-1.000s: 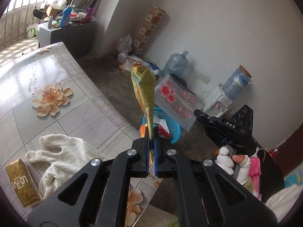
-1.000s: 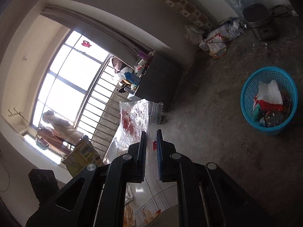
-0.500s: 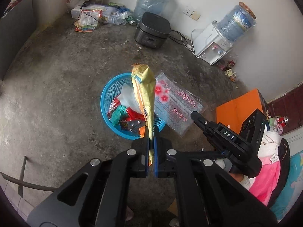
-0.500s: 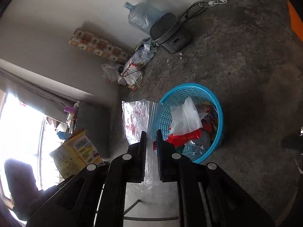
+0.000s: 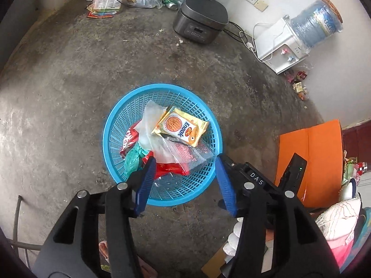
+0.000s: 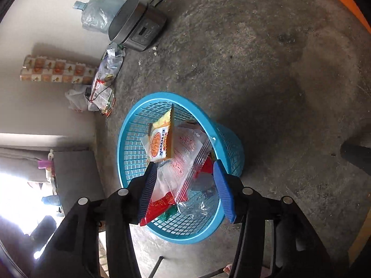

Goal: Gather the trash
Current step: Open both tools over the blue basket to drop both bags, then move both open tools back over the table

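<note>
A blue mesh basket (image 5: 111,136) (image 6: 231,146) stands on the concrete floor, filled with wrappers. A yellow snack packet (image 5: 179,128) (image 6: 160,141) lies on top of the pile, and a clear plastic bag with red print (image 5: 185,155) (image 6: 185,159) lies beside it in the basket. My left gripper (image 5: 185,180) is open and empty, just above the basket's near rim. My right gripper (image 6: 185,187) is open and empty, above the basket. The right gripper's body shows in the left wrist view (image 5: 255,180).
A dark rice cooker (image 5: 200,20) (image 6: 139,30) sits on the floor by the wall. A water dispenser (image 5: 283,46) stands at the right. An orange board (image 5: 310,162) lies right of the basket. Bags and papers (image 5: 109,0) litter the far wall.
Both grippers opened over the basket. The yellow packet left my left gripper and the clear bag left my right gripper; both now lie in the basket.
</note>
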